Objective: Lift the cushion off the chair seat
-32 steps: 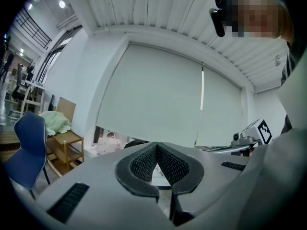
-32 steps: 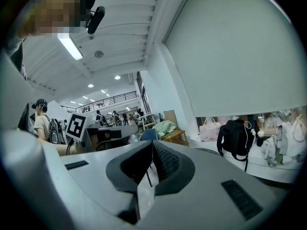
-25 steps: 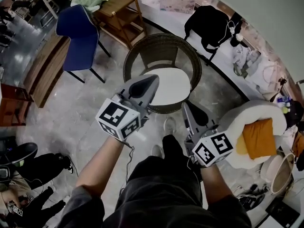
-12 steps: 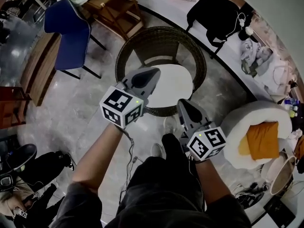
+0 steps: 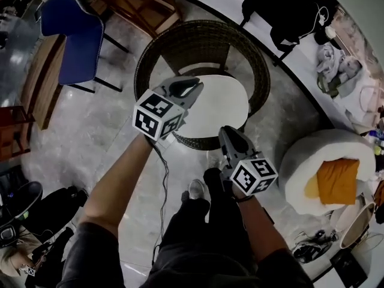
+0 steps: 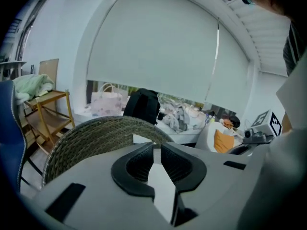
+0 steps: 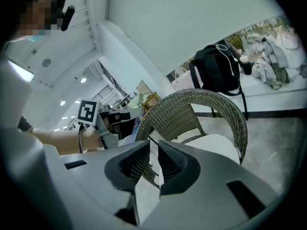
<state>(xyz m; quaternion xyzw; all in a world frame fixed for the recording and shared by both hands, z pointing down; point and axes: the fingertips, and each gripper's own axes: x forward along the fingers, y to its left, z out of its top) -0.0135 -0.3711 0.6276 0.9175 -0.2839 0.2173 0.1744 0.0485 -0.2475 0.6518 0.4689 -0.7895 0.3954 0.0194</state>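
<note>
A round wicker chair (image 5: 198, 41) stands in front of me, and a white cushion (image 5: 222, 104) lies flat on its seat. My left gripper (image 5: 193, 86) hangs over the cushion's near left edge. Its jaws are opening, with a narrow gap and nothing between them. In the left gripper view its tips (image 6: 157, 145) point over the wicker back (image 6: 96, 133). My right gripper (image 5: 227, 131) is shut and empty, just short of the chair's front rim. In the right gripper view its tips (image 7: 154, 143) face the chair (image 7: 211, 104) and the cushion (image 7: 213, 143).
A blue chair (image 5: 75, 35) and a wooden shelf (image 5: 141, 2) stand at the back left. At the back right is a black bag (image 5: 288, 11). A white round seat (image 5: 312, 161) with an orange cushion (image 5: 336, 182) sits at the right. My shoe (image 5: 195, 188) is near the chair's front.
Both grippers have sunk and moved forward to the chair. The left one now reaches over the cushion's edge, and the right one is close to the seat's front.
</note>
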